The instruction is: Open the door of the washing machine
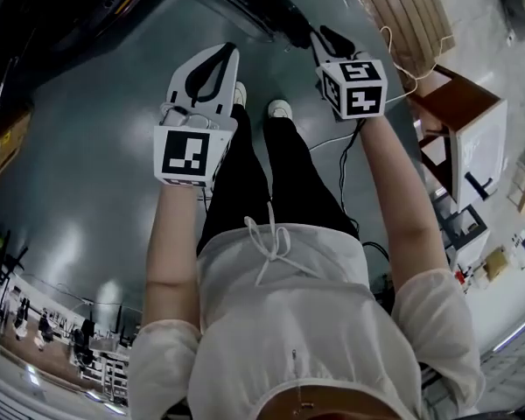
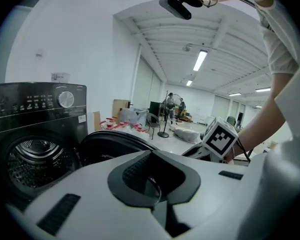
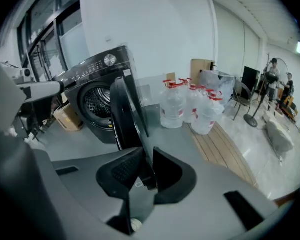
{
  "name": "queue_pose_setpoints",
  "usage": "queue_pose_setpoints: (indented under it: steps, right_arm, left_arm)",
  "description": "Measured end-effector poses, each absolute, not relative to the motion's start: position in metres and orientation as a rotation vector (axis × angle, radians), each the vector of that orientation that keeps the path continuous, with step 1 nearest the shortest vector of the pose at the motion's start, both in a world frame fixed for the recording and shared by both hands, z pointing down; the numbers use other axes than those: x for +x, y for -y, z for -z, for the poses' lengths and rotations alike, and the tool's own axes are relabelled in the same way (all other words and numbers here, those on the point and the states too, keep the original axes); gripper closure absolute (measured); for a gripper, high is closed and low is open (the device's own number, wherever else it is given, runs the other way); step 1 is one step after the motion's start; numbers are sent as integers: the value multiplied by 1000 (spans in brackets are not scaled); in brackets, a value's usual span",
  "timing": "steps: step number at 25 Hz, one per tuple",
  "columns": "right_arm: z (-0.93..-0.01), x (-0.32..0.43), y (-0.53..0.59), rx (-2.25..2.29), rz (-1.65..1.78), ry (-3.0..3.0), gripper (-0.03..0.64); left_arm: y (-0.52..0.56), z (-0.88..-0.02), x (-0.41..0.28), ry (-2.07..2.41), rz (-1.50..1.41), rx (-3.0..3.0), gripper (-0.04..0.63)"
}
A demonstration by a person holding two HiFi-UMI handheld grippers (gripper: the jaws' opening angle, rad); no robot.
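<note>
Door [image 3: 122,115] — open | glossy grey floor [image 1: 87,164] | white wall [image 2: 90,44] — ceiling strip lights [image 2: 200,60]

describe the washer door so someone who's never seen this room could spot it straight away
Find the dark front-loading washing machine against the white wall. Its door stands swung open, seen edge-on, with the right gripper closed on its lower rim. Unlike the clear red-capped water jugs to its right, it is a thin dark panel.

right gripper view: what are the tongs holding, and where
The washing machine door, gripped by its outer rim in the tongs of the right gripper.
</note>
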State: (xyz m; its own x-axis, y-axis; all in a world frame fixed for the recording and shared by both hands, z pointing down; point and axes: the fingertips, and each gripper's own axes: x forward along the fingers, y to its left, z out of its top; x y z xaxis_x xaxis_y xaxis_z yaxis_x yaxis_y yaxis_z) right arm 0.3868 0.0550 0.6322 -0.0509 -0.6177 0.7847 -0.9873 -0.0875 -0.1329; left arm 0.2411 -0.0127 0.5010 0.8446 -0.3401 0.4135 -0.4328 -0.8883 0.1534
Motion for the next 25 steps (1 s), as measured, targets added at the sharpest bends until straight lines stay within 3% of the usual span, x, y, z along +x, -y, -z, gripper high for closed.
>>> queue_pose_setpoints:
  steps: [6, 25]
  right_arm:
    - [-574, 375, -48, 1675, -842, 1891, 607]
    - [-354, 220, 28, 1508, -349, 2357, 609]
  left_arm:
    - [-8, -469, 226, 747, -460, 2733, 574]
    - [11, -291, 57, 1295, -393, 2687, 574]
